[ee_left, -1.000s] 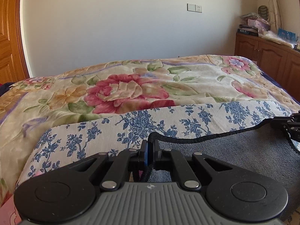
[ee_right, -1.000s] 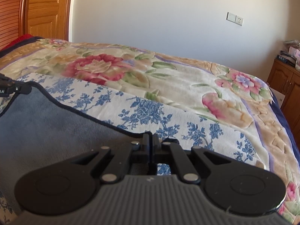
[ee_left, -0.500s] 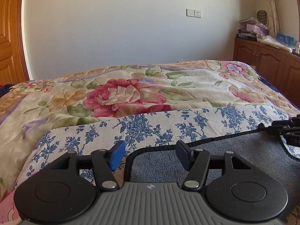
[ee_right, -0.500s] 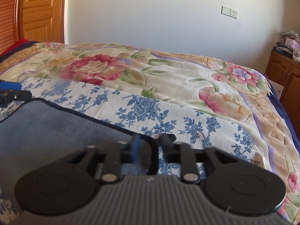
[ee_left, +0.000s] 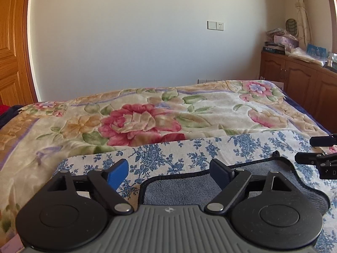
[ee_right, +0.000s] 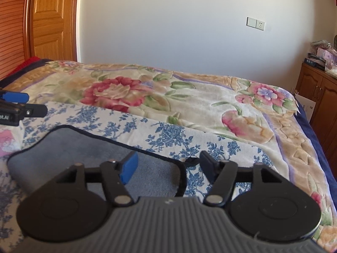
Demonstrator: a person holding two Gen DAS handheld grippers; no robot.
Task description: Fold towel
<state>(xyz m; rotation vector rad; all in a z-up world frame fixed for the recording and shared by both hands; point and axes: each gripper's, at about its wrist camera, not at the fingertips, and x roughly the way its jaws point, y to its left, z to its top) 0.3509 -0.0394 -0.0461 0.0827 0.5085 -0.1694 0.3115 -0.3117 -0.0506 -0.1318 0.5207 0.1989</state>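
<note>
A grey towel (ee_left: 263, 181) with a dark hem lies flat on a blue-flowered white cloth (ee_left: 168, 158) on the bed. It also shows in the right wrist view (ee_right: 88, 149). My left gripper (ee_left: 168, 174) is open and empty, just above the towel's near left corner. My right gripper (ee_right: 167, 167) is open and empty over the towel's right corner. The right gripper shows in the left wrist view (ee_left: 316, 151) at the far right edge, and the left gripper shows in the right wrist view (ee_right: 25, 105) at the far left.
A floral blanket (ee_left: 147, 113) covers the bed beyond the cloth. A wooden cabinet (ee_left: 299, 78) with clutter on top stands at the right. A wooden door (ee_right: 52, 21) is at the left, and a white wall lies behind the bed.
Both grippers were shut on the towel's hem corners one second ago. Both have opened, let go and drawn back, and the towel now lies flat.
</note>
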